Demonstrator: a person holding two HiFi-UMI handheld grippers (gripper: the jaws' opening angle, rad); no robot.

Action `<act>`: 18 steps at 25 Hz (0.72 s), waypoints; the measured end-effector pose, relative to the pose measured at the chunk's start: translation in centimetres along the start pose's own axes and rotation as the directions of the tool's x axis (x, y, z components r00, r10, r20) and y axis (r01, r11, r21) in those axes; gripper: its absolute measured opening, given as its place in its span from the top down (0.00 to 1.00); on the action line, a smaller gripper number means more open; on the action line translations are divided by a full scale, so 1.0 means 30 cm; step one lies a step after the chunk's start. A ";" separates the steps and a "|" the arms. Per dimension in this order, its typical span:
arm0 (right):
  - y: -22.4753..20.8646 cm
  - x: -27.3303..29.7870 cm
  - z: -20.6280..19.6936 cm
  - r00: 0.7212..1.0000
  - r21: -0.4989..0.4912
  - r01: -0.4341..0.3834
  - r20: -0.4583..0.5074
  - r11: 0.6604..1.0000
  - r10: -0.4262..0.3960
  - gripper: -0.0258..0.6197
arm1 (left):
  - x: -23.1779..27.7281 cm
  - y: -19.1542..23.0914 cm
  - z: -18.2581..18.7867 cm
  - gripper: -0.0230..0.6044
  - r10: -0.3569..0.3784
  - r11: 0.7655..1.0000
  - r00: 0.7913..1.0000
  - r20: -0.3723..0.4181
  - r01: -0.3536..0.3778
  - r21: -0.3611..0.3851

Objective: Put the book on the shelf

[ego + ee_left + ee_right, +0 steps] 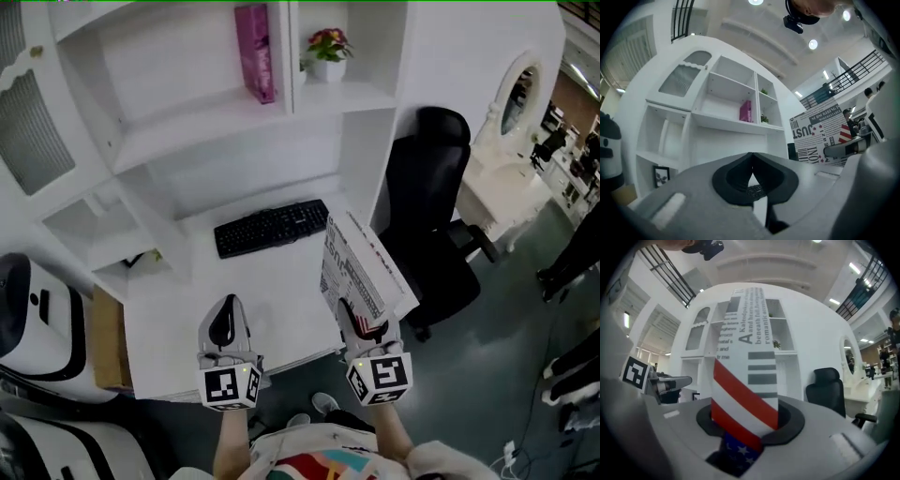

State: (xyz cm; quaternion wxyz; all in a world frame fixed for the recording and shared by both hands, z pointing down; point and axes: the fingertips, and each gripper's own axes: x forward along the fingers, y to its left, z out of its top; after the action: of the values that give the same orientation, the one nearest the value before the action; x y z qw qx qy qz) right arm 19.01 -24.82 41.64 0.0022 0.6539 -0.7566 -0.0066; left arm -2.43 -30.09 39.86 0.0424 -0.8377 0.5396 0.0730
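Observation:
The book [359, 269] has a newspaper-print cover with red stripes and blue stars. My right gripper [356, 321] is shut on its lower end and holds it upright over the desk's right front corner. In the right gripper view the book [747, 357] rises from between the jaws of that gripper [745, 423] and hides much of the white shelf unit [787, 341]. My left gripper [224, 317] hovers over the desk front, shut with nothing in it [751, 169]. From there the book [822, 133] shows at the right. The shelf [187, 131] stands behind the desk.
A pink book [255, 52] stands on the upper shelf, with a flower pot [327, 53] in the compartment to its right. A black keyboard [272, 228] lies on the white desk [197, 291]. A black office chair [431, 206] stands to the right.

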 end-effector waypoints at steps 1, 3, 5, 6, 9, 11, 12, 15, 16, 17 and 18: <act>0.022 0.044 0.011 0.999 -0.022 -0.035 0.002 0.999 0.035 0.72 | -0.004 0.024 0.006 0.96 0.035 0.999 0.999 -0.002 -0.035 0.011; 0.061 0.115 0.026 0.996 -0.047 -0.089 0.006 0.995 0.089 0.72 | -0.012 0.057 0.030 0.96 0.091 0.995 0.996 -0.006 -0.091 0.027; 0.097 0.166 0.032 0.991 -0.029 -0.133 0.009 0.991 0.133 0.72 | -0.022 0.079 0.052 0.96 0.129 0.991 0.992 0.000 -0.129 0.038; 0.117 0.185 0.032 0.988 -0.010 -0.153 0.008 0.988 0.153 0.72 | -0.030 0.090 0.056 0.96 0.145 0.988 0.989 0.004 -0.145 0.044; 0.179 0.225 0.040 0.978 0.026 -0.207 0.010 0.978 0.206 0.72 | -0.058 0.120 0.061 0.96 0.198 0.979 0.980 0.005 -0.198 0.057; 0.216 0.245 0.050 0.970 0.026 -0.241 0.019 0.970 0.241 0.72 | -0.072 0.137 0.070 0.96 0.228 0.972 0.974 0.010 -0.228 0.062; 0.232 0.254 0.053 0.966 0.028 -0.257 0.021 0.966 0.257 0.72 | -0.078 0.144 0.074 0.96 0.238 0.969 0.971 0.011 -0.238 0.063; 0.270 0.273 0.058 0.957 0.048 -0.291 0.024 0.956 0.290 0.72 | -0.095 0.168 0.083 0.96 0.270 0.961 0.963 0.012 -0.271 0.056; 0.279 0.279 0.062 0.955 0.053 -0.295 0.026 0.954 0.294 0.72 | -0.099 0.178 0.086 0.96 0.282 0.958 0.959 0.014 -0.282 0.056; 0.285 0.284 0.067 0.954 0.056 -0.299 0.028 0.953 0.297 0.72 | -0.102 0.187 0.089 0.96 0.292 0.955 0.956 0.017 -0.292 0.058; 0.290 0.290 0.073 0.954 0.055 -0.301 0.031 0.952 0.299 0.72 | -0.103 0.195 0.094 0.96 0.300 0.952 0.954 0.020 -0.300 0.060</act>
State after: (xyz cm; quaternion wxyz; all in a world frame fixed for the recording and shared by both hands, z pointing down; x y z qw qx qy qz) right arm 9.10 -32.15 39.53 -0.0245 0.5311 -0.8469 0.0091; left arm -9.24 -29.31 37.63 0.0599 -0.7439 0.6623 0.0659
